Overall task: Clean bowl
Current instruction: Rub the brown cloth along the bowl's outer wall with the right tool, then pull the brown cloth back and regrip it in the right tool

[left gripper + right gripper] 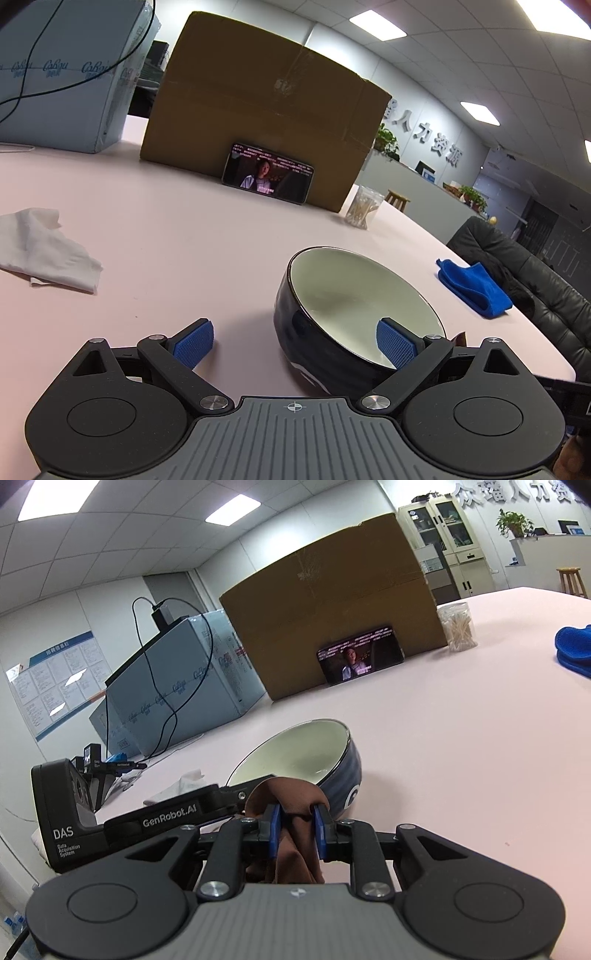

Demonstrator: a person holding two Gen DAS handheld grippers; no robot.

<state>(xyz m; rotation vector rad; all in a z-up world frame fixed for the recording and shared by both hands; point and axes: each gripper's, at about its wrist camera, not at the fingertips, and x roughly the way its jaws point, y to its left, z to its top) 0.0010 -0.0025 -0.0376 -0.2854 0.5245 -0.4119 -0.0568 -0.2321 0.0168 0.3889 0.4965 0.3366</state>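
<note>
Two grippers work near the dark-blue ceramic bowl (354, 314), tilted at lower centre on the pink table (184, 240): left gripper (295, 341) spread wide, right gripper (297, 830) pinching a brown cloth (288, 794).
</note>
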